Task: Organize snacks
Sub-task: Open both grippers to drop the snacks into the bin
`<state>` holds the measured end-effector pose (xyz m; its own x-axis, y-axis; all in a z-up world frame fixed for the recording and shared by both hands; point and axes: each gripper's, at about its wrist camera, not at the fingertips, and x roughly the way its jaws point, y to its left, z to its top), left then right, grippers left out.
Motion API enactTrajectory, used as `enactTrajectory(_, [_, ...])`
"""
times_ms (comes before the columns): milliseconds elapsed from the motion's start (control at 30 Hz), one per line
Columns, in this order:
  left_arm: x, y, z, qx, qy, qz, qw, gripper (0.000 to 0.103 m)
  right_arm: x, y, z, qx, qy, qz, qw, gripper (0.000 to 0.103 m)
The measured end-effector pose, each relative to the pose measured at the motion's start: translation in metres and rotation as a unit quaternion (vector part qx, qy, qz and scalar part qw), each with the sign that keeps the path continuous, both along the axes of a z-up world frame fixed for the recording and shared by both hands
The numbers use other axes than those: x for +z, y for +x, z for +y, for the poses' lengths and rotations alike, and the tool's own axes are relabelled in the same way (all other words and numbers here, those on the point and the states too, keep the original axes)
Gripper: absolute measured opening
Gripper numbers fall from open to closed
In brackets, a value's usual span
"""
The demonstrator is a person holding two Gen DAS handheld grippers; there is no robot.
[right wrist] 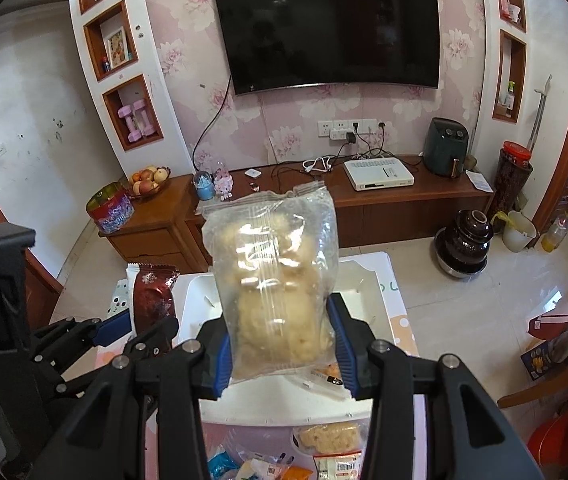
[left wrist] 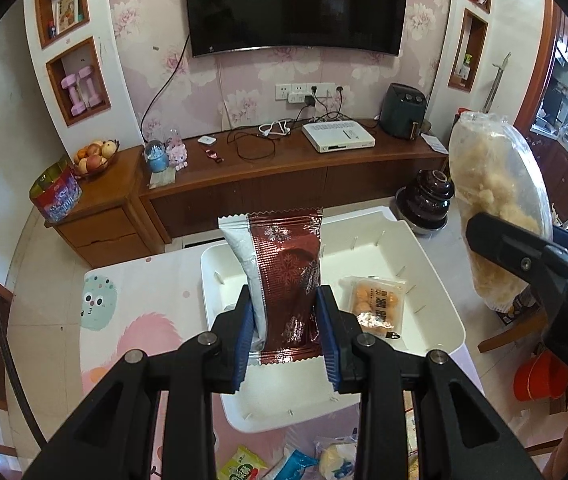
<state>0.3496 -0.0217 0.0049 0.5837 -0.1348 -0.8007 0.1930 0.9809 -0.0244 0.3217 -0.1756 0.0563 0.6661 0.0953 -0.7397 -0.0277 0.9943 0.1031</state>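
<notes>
Left wrist view: my left gripper (left wrist: 285,330) pinches a dark red foil snack packet with silver snowflakes (left wrist: 284,280) above the white plastic tray (left wrist: 439,292). My right gripper (right wrist: 282,350) clamps a clear bag of pale puffed snacks (right wrist: 276,280) over that tray.

2 grippers (left wrist: 284,336) (right wrist: 282,354), 2 held packets (left wrist: 284,280) (right wrist: 276,280), 1 tray (left wrist: 435,280).

Glossy foil snack packet (left wrist: 284,280), clear crinkly plastic bag (right wrist: 276,292), smooth white plastic tray (left wrist: 423,280), polished wood cabinet (left wrist: 284,168)
</notes>
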Motion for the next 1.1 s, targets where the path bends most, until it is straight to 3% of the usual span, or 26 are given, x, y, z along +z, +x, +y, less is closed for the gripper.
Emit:
enactTrajectory(400, [-0.024, 0.017, -0.005, -0.009, 0.008, 0.019, 0.9997, 0.03, -0.025, 0.035, 0.006, -0.014, -0.011, 0.03, 0.999, 0.043])
enactTrajectory(500, [-0.028, 0.02, -0.006, -0.011, 0.013, 0.019, 0.9997, 0.036, -0.032, 0.041, 0.008, -0.019, -0.015, 0.038, 0.999, 0.043])
enactTrajectory(533, [-0.029, 0.021, -0.007, -0.012, 0.013, 0.02, 0.9997, 0.051, -0.035, 0.044, 0.007, -0.02, -0.016, 0.042, 0.999, 0.043])
enactTrajectory(567, [-0.03, 0.021, -0.007, -0.012, 0.013, 0.019, 0.9997, 0.074, -0.038, 0.045, 0.007, -0.022, -0.017, 0.047, 0.999, 0.044])
enactTrajectory(633, [-0.029, 0.019, -0.006, -0.007, 0.017, 0.009, 0.9998, 0.091, -0.043, 0.048, 0.006, -0.025, -0.014, 0.056, 0.998, 0.047])
enactTrajectory(833, [-0.034, 0.018, -0.005, -0.007, 0.034, 0.01, 0.9994, 0.091, -0.048, 0.046, -0.001, -0.036, 0.005, 0.055, 0.998, 0.059])
enactTrajectory(1100, [-0.027, 0.011, -0.002, -0.009, 0.031, 0.01, 0.9994, 0.091, -0.049, 0.042, -0.003, -0.037, 0.007, 0.062, 0.997, 0.059])
